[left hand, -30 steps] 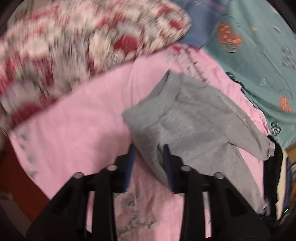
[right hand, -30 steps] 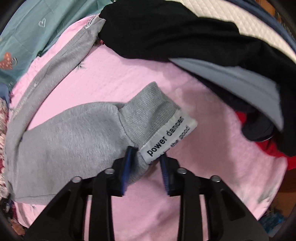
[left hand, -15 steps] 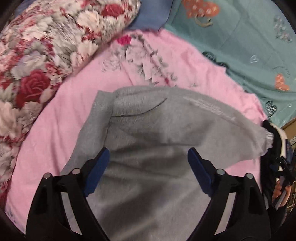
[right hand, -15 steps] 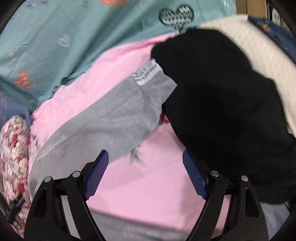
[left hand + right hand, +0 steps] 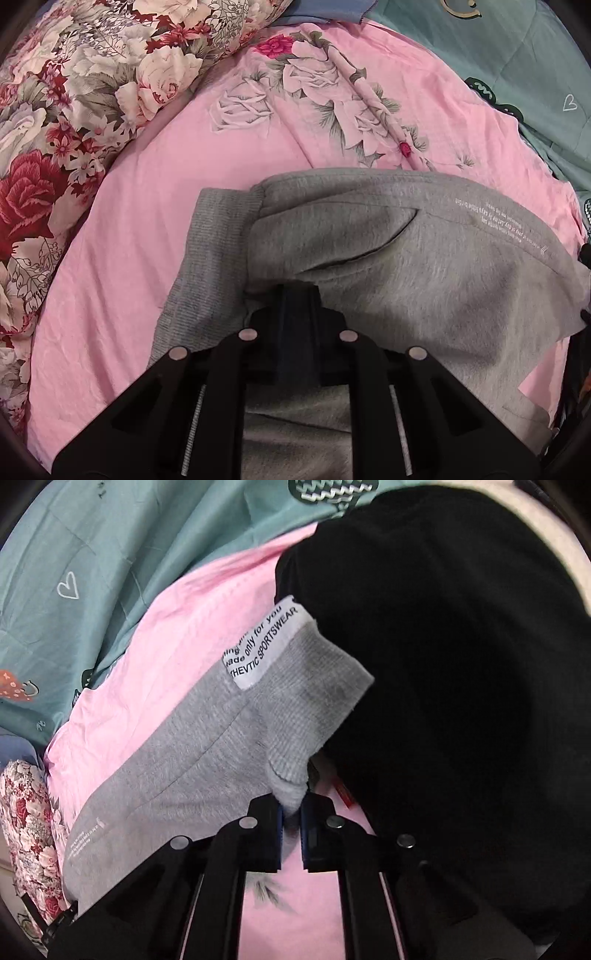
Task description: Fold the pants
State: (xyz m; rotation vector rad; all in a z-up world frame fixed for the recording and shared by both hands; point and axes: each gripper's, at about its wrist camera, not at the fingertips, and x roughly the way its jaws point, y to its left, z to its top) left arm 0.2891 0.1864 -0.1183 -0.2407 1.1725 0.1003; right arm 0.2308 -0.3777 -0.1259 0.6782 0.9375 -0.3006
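Observation:
Grey sweatpants [image 5: 424,266] lie on a pink flowered bed sheet [image 5: 122,258]. In the left wrist view the ribbed waistband [image 5: 218,236] is at centre left and a slanted pocket shows. My left gripper [image 5: 297,295] is shut, its fingertips pressed into the pants near the waistband; whether cloth is pinched between them is hidden. In the right wrist view my right gripper [image 5: 291,812] is shut on the ribbed leg cuff [image 5: 306,716], which carries a white printed label [image 5: 266,646].
A red and white floral pillow [image 5: 74,92] lies at the left. A teal quilt [image 5: 535,74] is at the back right. A black garment [image 5: 461,664] lies right beside the cuff over a cream blanket [image 5: 554,528].
Both grippers were open half a second ago and are now shut. The left came down onto the waistband area. The right moved in and closed on the leg cuff.

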